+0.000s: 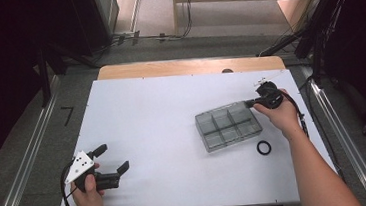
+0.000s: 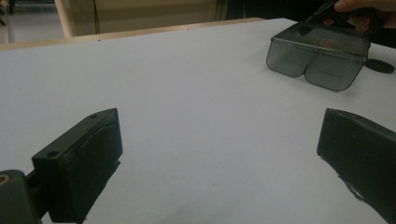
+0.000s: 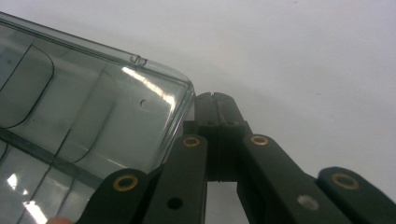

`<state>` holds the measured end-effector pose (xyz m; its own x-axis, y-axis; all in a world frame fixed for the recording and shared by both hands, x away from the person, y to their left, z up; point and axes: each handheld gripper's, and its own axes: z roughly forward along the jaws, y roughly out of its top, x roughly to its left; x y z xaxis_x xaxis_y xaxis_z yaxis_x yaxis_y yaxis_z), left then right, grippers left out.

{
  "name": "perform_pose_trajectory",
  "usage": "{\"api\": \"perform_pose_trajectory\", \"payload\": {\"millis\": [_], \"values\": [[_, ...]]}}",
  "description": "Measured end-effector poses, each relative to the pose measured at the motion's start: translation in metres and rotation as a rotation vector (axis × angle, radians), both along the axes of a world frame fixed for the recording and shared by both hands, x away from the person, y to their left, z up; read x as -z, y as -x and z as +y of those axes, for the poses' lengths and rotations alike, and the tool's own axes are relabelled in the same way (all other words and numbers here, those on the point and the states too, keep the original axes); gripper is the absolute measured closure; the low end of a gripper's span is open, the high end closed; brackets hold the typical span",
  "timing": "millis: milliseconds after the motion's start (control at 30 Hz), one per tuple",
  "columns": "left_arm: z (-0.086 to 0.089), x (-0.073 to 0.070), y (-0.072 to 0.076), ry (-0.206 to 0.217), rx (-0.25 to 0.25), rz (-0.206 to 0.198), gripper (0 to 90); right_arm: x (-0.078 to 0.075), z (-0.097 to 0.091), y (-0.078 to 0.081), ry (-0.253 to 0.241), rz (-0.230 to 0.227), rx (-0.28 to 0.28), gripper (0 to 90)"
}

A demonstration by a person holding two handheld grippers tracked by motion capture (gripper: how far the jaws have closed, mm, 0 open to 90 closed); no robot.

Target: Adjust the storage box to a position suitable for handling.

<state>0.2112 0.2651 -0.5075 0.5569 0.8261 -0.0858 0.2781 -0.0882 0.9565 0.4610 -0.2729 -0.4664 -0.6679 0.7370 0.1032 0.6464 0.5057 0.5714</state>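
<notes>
Nearest, the left gripper (image 1: 109, 158) rested wide open and empty, while the right gripper (image 3: 215, 100), closed beside the box's (image 1: 228, 126) far-right corner, seemed ready to nudge it.

L gripper (image 1: 109, 159) agape, R gripper (image 1: 248, 104) closed

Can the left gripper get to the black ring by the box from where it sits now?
Probably not directly. The left gripper sits open at the table's near left, while the black ring lies far right, beside the clear compartment box, close to the right forearm. Bare table lies between them.
</notes>
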Motion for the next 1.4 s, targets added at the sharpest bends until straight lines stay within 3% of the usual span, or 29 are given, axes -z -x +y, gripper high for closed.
{"api": "perform_pose_trajectory", "payload": {"millis": [933,1400], "values": [[0.0,0.0,0.0,0.006,0.009,0.0,0.8,0.005,0.066,0.025,0.053,0.039,-0.168,88.4],[0.001,0.0,0.0,0.011,0.018,0.0,0.8,0.004,0.087,0.063,0.063,0.02,-0.233,88.4]]}}
